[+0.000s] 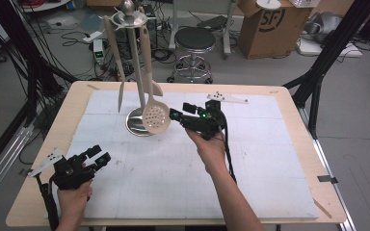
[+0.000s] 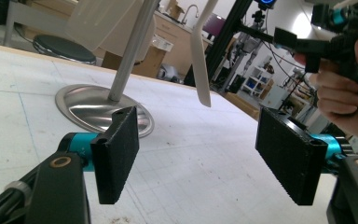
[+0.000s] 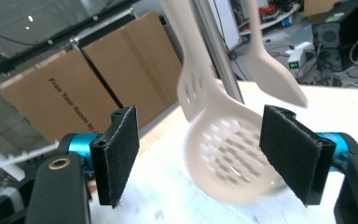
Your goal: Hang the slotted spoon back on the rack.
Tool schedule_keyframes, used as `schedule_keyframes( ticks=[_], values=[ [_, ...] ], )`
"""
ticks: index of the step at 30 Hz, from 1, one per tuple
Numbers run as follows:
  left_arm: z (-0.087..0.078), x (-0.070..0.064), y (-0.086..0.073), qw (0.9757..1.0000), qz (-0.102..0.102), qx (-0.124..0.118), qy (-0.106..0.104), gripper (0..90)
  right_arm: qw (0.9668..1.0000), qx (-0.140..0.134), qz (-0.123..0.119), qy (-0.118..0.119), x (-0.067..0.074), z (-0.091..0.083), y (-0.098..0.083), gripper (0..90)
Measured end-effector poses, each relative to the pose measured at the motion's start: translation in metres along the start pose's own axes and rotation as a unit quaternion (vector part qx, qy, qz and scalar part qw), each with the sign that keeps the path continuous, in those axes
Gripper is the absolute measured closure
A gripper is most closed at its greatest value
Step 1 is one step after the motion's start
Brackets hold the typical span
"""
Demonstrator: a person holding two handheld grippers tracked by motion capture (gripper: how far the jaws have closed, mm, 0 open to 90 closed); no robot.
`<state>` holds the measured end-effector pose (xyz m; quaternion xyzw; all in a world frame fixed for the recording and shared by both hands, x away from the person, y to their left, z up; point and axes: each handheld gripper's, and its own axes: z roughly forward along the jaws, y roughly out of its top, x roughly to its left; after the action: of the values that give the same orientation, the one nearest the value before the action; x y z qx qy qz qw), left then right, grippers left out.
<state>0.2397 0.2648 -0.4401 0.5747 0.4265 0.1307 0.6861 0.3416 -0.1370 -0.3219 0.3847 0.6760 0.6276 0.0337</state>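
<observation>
Looking down from above, my right gripper [image 1: 179, 111] sits just beside the cream perforated plastic skimmer [image 1: 155, 117] hanging on the steel utensil stand [image 1: 136, 126]; my left gripper [image 1: 98, 155] idles, gaping. Along my right jaws, spread wide, the skimmer hangs between them, untouched.

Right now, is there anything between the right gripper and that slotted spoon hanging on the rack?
Nothing visible. The right gripper stands open just beside the slotted spoon, whose bowl shows between the jaws with no pad touching it.
</observation>
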Motion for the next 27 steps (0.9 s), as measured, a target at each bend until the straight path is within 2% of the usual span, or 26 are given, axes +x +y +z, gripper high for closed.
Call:
schedule_keyframes(
  ticks=[10, 20, 27],
  values=[
    [-0.001, -0.003, 0.000, 1.0000, 0.003, 0.003, 0.001, 30.6, 0.9994, 0.025, -0.010, -0.022, -0.013, -0.032, -0.033, 27.1],
    [0.004, -0.002, -0.002, 0.9998, 0.007, 0.017, -0.004, 30.4, 0.9993, 0.020, -0.002, -0.031, -0.019, -0.052, -0.049, 27.6],
    [0.006, -0.005, -0.003, 0.9996, 0.011, 0.024, -0.006, 30.4, 0.9987, 0.035, 0.003, -0.038, -0.024, -0.062, -0.068, 27.6]
  ],
)
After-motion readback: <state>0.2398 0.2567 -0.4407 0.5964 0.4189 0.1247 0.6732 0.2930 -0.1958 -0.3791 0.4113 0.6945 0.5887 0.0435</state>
